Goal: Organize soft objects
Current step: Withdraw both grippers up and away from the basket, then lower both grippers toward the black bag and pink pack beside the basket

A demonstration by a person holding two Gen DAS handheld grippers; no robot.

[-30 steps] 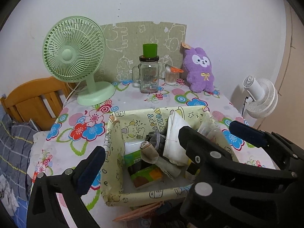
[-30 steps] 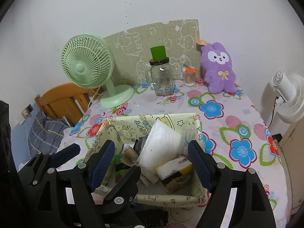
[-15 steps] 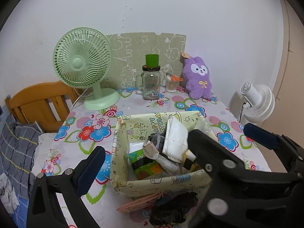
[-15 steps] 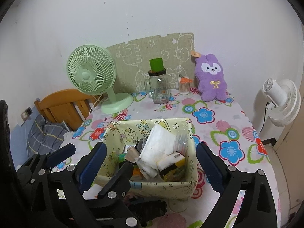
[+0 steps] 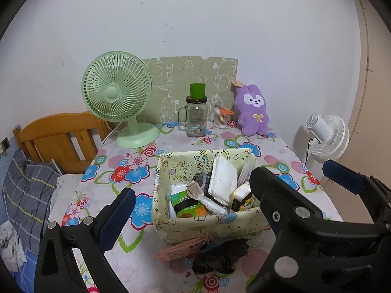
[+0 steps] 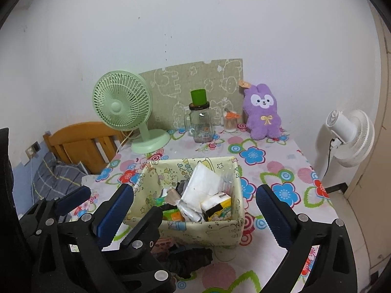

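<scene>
Hovering released, the right gripper (image 6: 194,210) has just spread its jaws, nothing between; left gripper (image 5: 224,185) jaws wide, empty. Dark cloth (image 5: 220,256) and pink item (image 5: 180,246) remain on desk (image 5: 117,171) before the filled basket (image 5: 205,222), lettered "HAPPY". Plush (image 5: 253,112) untouched.

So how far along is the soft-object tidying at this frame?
Done: the fabric bin already holds white cloth, rolled socks and packets. In hand: nothing; the right gripper has just been opening and stands empty, as does the left gripper. Left: the dark garment and pink item before the bin.
</scene>
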